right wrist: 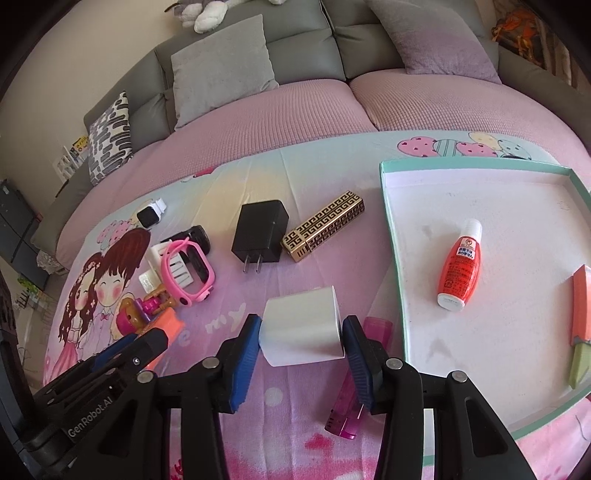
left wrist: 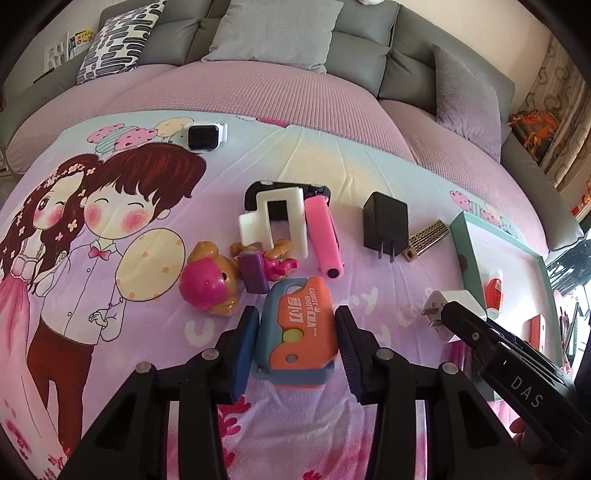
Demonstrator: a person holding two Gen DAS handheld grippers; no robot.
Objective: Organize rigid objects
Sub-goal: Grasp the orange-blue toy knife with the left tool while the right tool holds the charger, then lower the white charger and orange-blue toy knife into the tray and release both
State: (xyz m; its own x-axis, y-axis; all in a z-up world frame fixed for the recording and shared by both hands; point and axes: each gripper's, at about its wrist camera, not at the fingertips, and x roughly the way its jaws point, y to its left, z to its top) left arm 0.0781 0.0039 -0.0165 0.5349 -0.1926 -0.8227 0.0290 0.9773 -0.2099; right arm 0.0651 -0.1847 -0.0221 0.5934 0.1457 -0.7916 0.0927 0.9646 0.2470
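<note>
My left gripper (left wrist: 295,336) straddles an orange and blue carrot-knife toy (left wrist: 299,332) lying on the bedsheet; its blue pads sit at both sides of the toy, and I cannot tell if they touch it. My right gripper (right wrist: 301,332) has its pads against both sides of a white charger plug (right wrist: 303,326), which also shows in the left wrist view (left wrist: 452,306). A shallow teal-rimmed tray (right wrist: 391,236) on the right holds an orange bottle (right wrist: 460,264) and an orange and green toy knife (right wrist: 580,325).
On the sheet lie a black charger (right wrist: 260,232), a gold patterned lighter case (right wrist: 325,225), a pink watch (right wrist: 188,273), a white clip (left wrist: 273,221), a toy dog figure (left wrist: 214,282), a white smartwatch (left wrist: 205,134) and a pink lighter (right wrist: 351,398). Sofa cushions (left wrist: 273,29) stand behind.
</note>
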